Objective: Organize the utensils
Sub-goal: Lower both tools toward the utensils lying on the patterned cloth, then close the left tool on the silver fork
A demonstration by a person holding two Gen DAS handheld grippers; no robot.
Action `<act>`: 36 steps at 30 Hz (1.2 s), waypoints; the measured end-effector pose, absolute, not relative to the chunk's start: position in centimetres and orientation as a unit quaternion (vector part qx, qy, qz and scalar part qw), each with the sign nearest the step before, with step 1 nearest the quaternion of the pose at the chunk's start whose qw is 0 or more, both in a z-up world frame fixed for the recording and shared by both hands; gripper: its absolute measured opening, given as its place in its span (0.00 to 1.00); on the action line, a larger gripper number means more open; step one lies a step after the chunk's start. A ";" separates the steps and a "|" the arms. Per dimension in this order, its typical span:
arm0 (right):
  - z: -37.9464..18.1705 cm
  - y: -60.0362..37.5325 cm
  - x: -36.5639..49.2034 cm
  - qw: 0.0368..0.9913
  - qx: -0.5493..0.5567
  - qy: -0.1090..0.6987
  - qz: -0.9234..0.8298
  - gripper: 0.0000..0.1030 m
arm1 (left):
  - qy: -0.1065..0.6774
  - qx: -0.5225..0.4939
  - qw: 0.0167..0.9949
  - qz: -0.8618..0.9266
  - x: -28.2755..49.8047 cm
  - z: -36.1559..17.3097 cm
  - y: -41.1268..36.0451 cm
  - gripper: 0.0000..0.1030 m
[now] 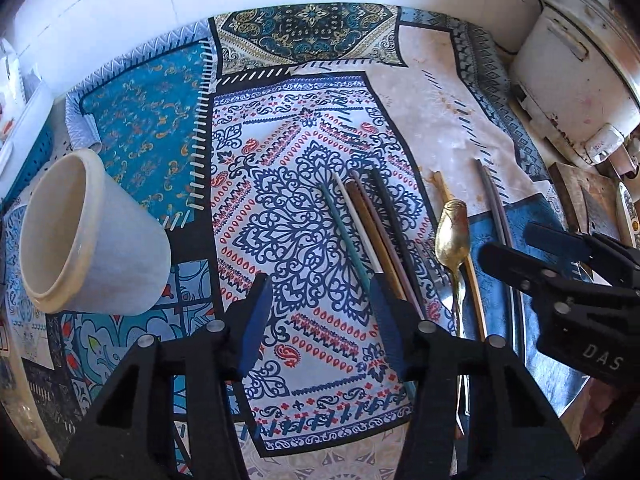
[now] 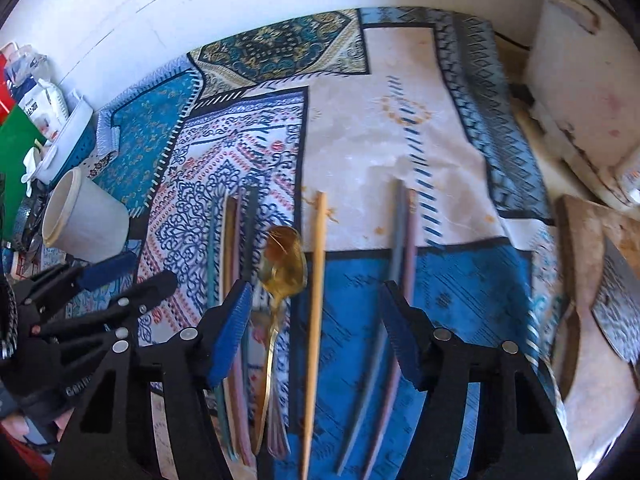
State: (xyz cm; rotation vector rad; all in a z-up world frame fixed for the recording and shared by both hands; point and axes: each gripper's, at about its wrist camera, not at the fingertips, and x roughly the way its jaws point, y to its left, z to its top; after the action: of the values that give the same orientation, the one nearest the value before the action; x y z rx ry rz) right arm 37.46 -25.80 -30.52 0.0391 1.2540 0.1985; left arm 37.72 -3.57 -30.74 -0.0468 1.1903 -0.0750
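Note:
A white cup (image 1: 96,236) stands empty at the left of the patterned cloth; it also shows in the right wrist view (image 2: 86,222). Several chopsticks (image 1: 360,224) lie side by side mid-table. A gold spoon (image 1: 452,232) lies to their right, beside a wooden chopstick (image 2: 316,300) and a grey and pink pair (image 2: 400,264). My left gripper (image 1: 320,328) is open and empty, hovering over the near ends of the chopstick bundle. My right gripper (image 2: 316,332) is open and empty above the spoon (image 2: 284,264) and wooden chopstick.
A white appliance (image 1: 572,72) stands at the back right. A wooden board (image 2: 592,264) lies at the right edge. A blue basket (image 2: 76,136) and packets sit at the far left. A white wall runs along the back.

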 end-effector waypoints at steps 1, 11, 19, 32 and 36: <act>-30.9 -25.5 37.8 0.803 0.021 0.589 0.093 0.59 | 0.561 -0.023 0.827 -0.033 37.8 -30.8 -3.4 0.49; -33.2 -24.3 39.7 0.788 0.029 0.610 0.074 0.49 | 0.564 -0.032 0.825 -0.029 36.8 -30.8 -1.9 0.49; -34.1 -23.9 40.1 0.787 0.030 0.614 0.055 0.29 | 0.559 -0.027 0.828 -0.036 36.8 -30.3 -1.7 0.49; -31.2 -25.5 38.2 0.809 0.051 0.583 0.052 0.28 | 0.565 -0.028 0.822 -0.069 37.0 -30.2 -3.0 0.49; -29.6 -26.6 37.4 0.820 0.054 0.568 0.045 0.28 | 0.570 -0.032 0.816 -0.092 37.3 -30.4 -4.2 0.49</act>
State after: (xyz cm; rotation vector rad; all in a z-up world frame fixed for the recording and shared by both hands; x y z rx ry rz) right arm 37.37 -26.63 -29.56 0.1155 1.2098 0.0949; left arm 37.31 -4.21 -30.41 -0.0683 1.2166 -0.1965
